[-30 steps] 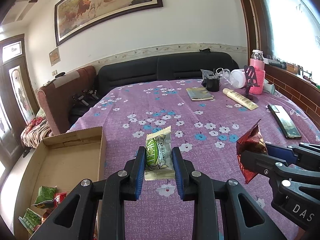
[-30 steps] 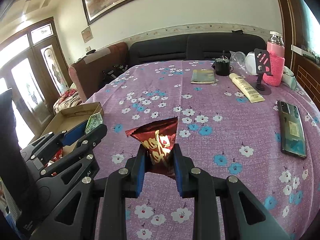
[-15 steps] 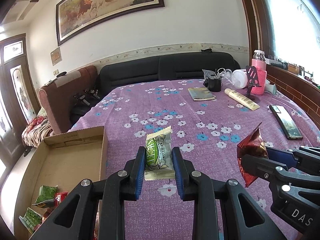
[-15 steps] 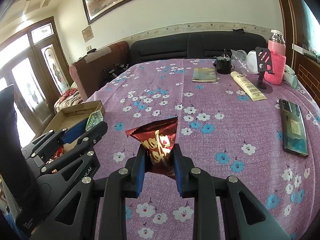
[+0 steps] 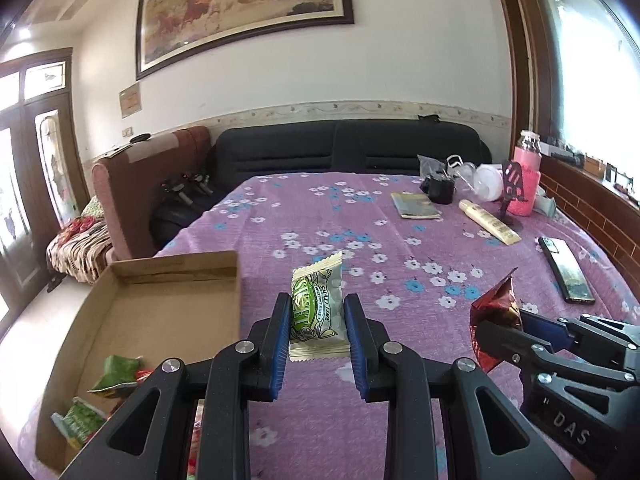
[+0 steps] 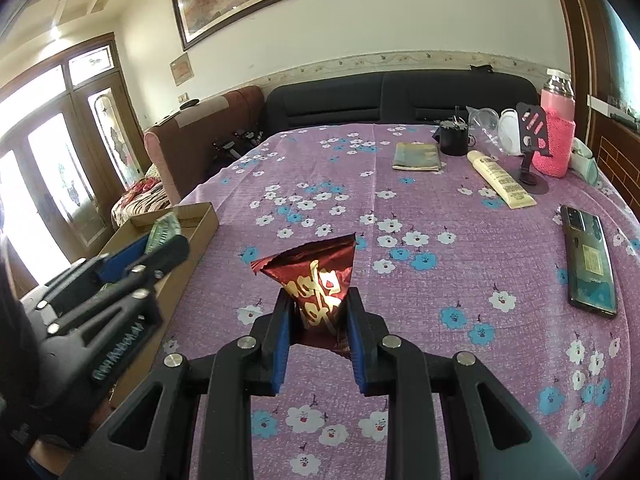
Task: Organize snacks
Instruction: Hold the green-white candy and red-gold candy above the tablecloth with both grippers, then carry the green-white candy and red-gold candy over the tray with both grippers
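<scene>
The green-and-white snack packet [image 5: 318,306] is pinched upright between the blue pads of our left gripper [image 5: 316,330], held in the air just to the right of the cardboard box [image 5: 160,268]. Compared with a second ago, that box fills more of the left wrist view and the packet sits closer to its right wall, so we have begun carrying the left snack towards it; we judge the drop into the box is the step now in hand. The red foil packet [image 6: 318,284] is clamped in our right gripper [image 6: 318,320], further right of the box and above the flowered purple tablecloth [image 6: 400,200], little changed in its view, apparently waiting its turn. A few green wrappers [image 5: 116,372] already lie in the box's near corner.

As for writing, the green packet carries large pale lettering too distorted to read, the red one has gold characters, and the right gripper's body shows "DAS".
</scene>
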Motion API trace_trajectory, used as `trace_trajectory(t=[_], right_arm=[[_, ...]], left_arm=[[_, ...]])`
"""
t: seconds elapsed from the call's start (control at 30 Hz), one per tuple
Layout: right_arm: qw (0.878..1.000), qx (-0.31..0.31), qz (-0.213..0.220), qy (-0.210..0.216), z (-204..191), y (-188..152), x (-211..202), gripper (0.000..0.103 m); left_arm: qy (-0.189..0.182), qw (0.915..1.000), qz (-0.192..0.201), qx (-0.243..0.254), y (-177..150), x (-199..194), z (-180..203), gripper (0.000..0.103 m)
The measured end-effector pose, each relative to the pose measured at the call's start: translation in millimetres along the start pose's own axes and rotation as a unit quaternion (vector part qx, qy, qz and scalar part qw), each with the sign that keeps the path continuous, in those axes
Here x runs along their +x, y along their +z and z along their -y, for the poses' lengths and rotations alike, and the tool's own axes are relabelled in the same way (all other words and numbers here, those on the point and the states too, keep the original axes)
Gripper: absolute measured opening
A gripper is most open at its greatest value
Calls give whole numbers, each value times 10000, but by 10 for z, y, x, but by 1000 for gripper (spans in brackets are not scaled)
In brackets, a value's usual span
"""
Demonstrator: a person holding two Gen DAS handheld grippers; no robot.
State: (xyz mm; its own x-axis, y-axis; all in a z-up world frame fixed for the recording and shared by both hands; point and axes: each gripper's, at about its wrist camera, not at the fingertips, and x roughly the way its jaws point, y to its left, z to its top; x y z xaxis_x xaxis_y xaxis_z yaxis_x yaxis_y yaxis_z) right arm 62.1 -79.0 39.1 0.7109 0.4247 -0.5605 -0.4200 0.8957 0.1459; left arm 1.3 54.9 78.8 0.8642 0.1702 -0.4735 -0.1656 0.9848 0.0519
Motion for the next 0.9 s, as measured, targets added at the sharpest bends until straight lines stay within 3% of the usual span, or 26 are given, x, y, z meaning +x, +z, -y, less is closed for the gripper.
trace_trajectory(t=[0.3, 0.53, 0.73, 0.9], right_arm=[[9994, -314, 94, 93, -204, -49, -85, 25], [9991, -407, 90, 77, -313, -58, -95, 25], [9981, -494, -151, 326, -599, -58, -96, 25], [9931, -375, -598, 938, -1013, -58, 25, 25]], left_arm=[[620, 9973, -55, -396, -272, -281, -754, 28], [1226, 9857, -494, -1048, -515, -195, -1409, 28], [1059, 9817, -799, -1369, -596, -38, -1547, 28], [1145, 9785, -763, -1538, -621, -70, -1609, 28]])
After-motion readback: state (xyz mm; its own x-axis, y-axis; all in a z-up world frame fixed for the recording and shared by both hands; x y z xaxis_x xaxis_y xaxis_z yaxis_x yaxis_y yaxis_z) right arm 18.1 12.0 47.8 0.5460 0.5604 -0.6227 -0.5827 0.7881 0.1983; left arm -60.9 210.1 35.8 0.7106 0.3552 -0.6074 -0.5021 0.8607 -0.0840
